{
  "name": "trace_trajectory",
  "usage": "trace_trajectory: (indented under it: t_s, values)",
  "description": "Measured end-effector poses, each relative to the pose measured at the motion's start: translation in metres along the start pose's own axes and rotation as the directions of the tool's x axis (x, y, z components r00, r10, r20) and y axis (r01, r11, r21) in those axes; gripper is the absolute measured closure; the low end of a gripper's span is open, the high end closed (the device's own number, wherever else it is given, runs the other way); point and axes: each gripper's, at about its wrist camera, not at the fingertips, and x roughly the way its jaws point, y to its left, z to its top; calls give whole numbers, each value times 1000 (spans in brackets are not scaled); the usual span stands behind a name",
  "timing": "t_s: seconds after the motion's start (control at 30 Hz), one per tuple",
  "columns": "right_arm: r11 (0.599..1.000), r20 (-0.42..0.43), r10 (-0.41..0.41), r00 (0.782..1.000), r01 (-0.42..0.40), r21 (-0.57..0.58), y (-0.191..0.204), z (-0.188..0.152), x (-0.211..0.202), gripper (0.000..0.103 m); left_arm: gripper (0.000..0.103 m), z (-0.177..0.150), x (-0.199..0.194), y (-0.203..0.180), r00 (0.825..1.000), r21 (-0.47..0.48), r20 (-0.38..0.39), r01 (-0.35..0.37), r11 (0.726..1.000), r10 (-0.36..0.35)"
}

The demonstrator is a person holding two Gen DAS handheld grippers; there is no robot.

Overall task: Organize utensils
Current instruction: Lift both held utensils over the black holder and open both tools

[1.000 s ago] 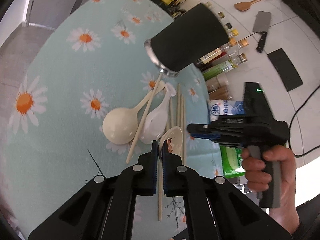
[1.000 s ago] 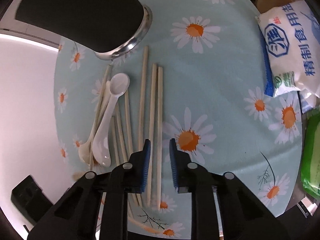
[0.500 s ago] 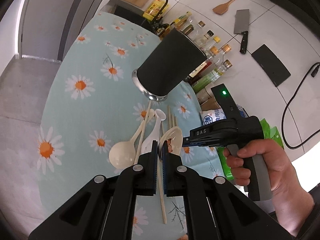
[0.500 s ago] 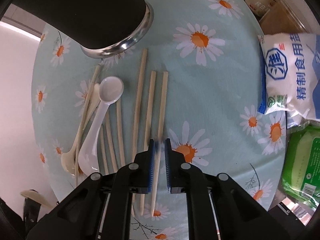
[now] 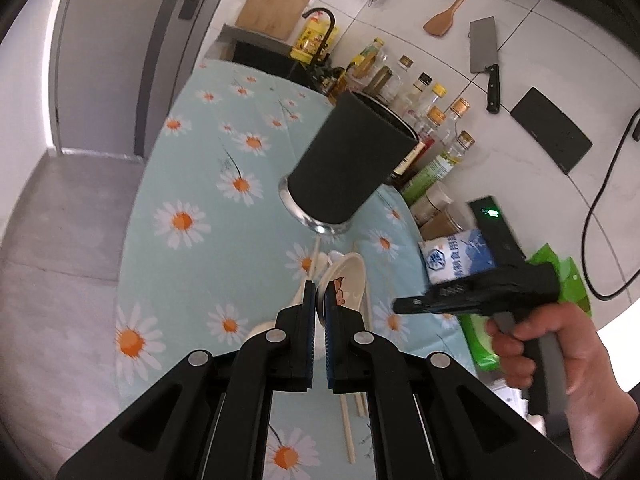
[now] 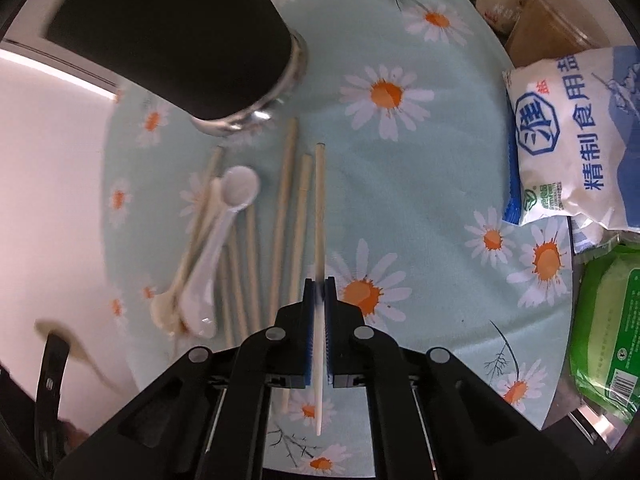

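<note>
**Both grippers loaded; holder lies ahead of each, mouth up**

Left gripper (image 5: 319, 300): jaws clamped on the rim of a cream spoon (image 5: 347, 280) with a small printed figure on it. The spoon's bowl stands out ahead of the pads, clear of the daisy tablecloth (image 5: 192, 184).

Right gripper (image 6: 319, 300): jaws have just been closing and now pinch one chopstick (image 6: 319, 216) partway along its length. The stick runs straight on from the fingers, far tip toward the holder, near end trailing back between the jaws. It is slightly blurred; I cannot tell whether it is off the cloth.

Utensil holder (image 5: 352, 164): black cylinder on a metal base, upright on the cloth, beyond the spoon in the left wrist view. From the right wrist view it sits up and to the left of the held chopstick, near the far ends of the loose chopsticks (image 6: 286, 208).

Still on the cloth: several chopsticks lying roughly parallel, a white spoon (image 6: 218, 248) and a beige spoon (image 6: 166, 308) beside them.

Judgement: the spoon looks nearer the holder's mouth, so the left hand probably drops first. The chopstick's long axis lies nearly flat; it needs tipping toward vertical over the opening before release.
</note>
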Motion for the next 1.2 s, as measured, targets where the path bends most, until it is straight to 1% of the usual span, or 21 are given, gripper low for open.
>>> trace_trajectory:
  t_s: [0.03,0.13,0.2,0.27,0.33,0.4,0.43,0.47,0.53,0.57,0.67,0.7,0.73,0.77,0.83,0.87,0.9,0.97,1.03,1.17,1.2]
  values:
    - [1000,11,19,1000,-19,-5,-1,-1,-3,98,100,2,0,-2,1000,8,5,-12,1000,12]
    - [990,65,129,989,-126,-56,4,-8,-23,97,100,11,-1,-7,999,24,16,-44,999,44]
    - [982,91,162,983,-152,-108,7,-13,-36,97,100,16,-3,-10,998,30,27,-59,998,58]
    - [970,140,204,969,-180,-164,18,-21,-49,97,100,24,-4,-16,996,39,42,-76,996,75]
    - [949,176,264,948,-223,-220,26,-27,-62,97,100,28,-6,-21,995,47,51,-88,995,86]
    - [926,210,326,922,-266,-268,28,-29,-73,97,100,35,-7,-28,993,66,68,-102,993,97]
    - [915,236,349,907,-275,-296,30,-29,-79,97,100,38,-9,-33,992,77,78,-108,991,102]
    - [909,254,360,898,-276,-314,31,-29,-83,97,100,42,-10,-38,990,91,92,-114,989,105]
    - [892,321,388,864,-264,-368,26,-28,-102,97,100,49,-12,-46,988,114,109,-122,986,110]
    - [879,352,415,839,-269,-393,25,-27,-110,97,100,53,-14,-51,986,133,125,-129,983,113]
    - [859,425,455,782,-260,-441,19,-19,-131,97,100,65,-15,-64,980,173,157,-150,973,123]
    - [854,441,466,767,-260,-450,20,-16,-136,97,100,69,-16,-67,978,182,166,-154,971,124]
    - [846,460,482,745,-261,-465,19,-12,-141,97,100,73,-17,-71,976,193,178,-162,968,127]
    - [843,480,487,730,-250,-476,18,-9,-146,97,100,78,-17,-74,973,203,189,-168,965,130]
    - [836,502,498,706,-238,-494,20,-3,-151,97,100,88,-16,-81,968,229,212,-181,956,132]
    - [831,518,507,688,-232,-505,20,2,-154,97,100,94,-16,-85,964,244,232,-189,951,132]
    - [831,528,507,681,-225,-508,20,5,-155,97,100,98,-15,-87,961,253,244,-194,948,131]
    - [830,553,512,657,-212,-516,23,17,-154,97,100,109,-13,-91,955,264,263,-208,942,138]
    - [834,574,512,639,-207,-512,22,22,-163,97,100,121,-10,-95,948,273,285,-225,935,145]
    - [828,619,528,581,-189,-528,27,36,-178,97,100,141,-6,-105,929,320,337,-264,910,151]
    - [827,627,531,570,-187,-530,28,40,-180,97,100,149,-4,-109,919,340,363,-284,897,154]
